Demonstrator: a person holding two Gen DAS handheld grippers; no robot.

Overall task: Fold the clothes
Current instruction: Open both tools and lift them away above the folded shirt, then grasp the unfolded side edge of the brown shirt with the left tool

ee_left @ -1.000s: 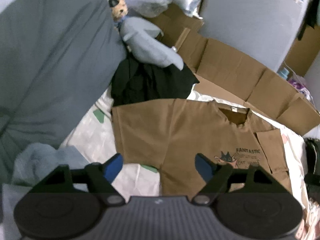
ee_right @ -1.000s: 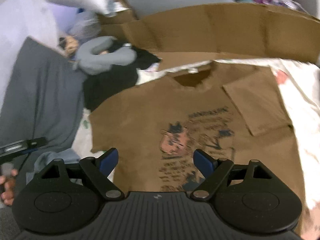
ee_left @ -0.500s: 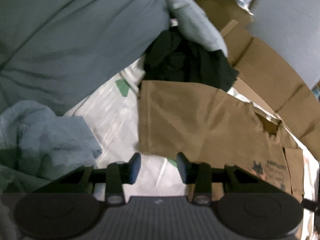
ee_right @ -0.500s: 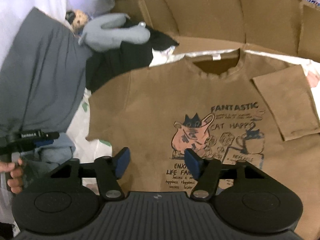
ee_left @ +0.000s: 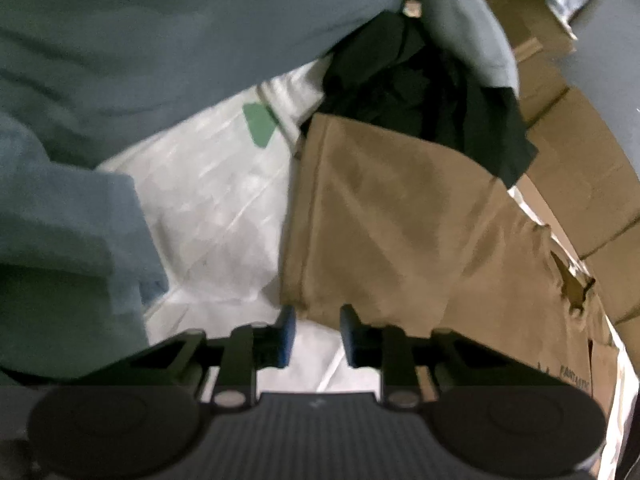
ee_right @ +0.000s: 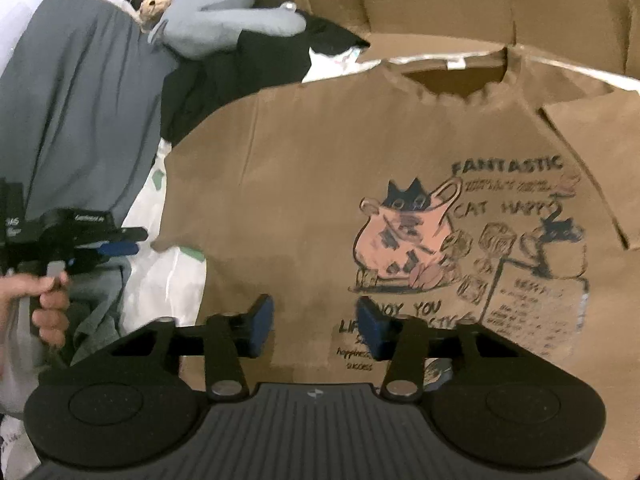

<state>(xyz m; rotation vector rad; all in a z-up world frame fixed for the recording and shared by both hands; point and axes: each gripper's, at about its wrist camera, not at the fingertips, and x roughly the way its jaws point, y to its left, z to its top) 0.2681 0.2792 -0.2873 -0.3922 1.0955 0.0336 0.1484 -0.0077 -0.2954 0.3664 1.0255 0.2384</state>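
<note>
A brown T-shirt (ee_right: 288,184) with a cat print (ee_right: 404,240) lies flat, front up, on a white sheet (ee_left: 216,208). Its left sleeve (ee_left: 372,216) fills the left wrist view. My left gripper (ee_left: 317,332) hangs low at that sleeve's near corner. Its jaws are closing, and only the sheet and the sleeve's edge show between the blue pads (ee_left: 286,332). In the right wrist view the left gripper (ee_right: 116,246) sits by the sleeve, held by a hand (ee_right: 44,300). My right gripper (ee_right: 316,328) hovers over the shirt's lower front, left of the print. Its jaws are closing without pinching the cloth.
A black garment (ee_right: 224,76) and a grey plush toy (ee_right: 224,28) lie beyond the sleeve. A big grey cushion (ee_left: 160,40) and a light blue towel (ee_left: 68,220) crowd the left. Flattened cardboard (ee_right: 480,4) runs along the far side.
Both grippers have come down close to the shirt and their jaws have narrowed a lot. The left one moved to the sleeve's corner and rolled.
</note>
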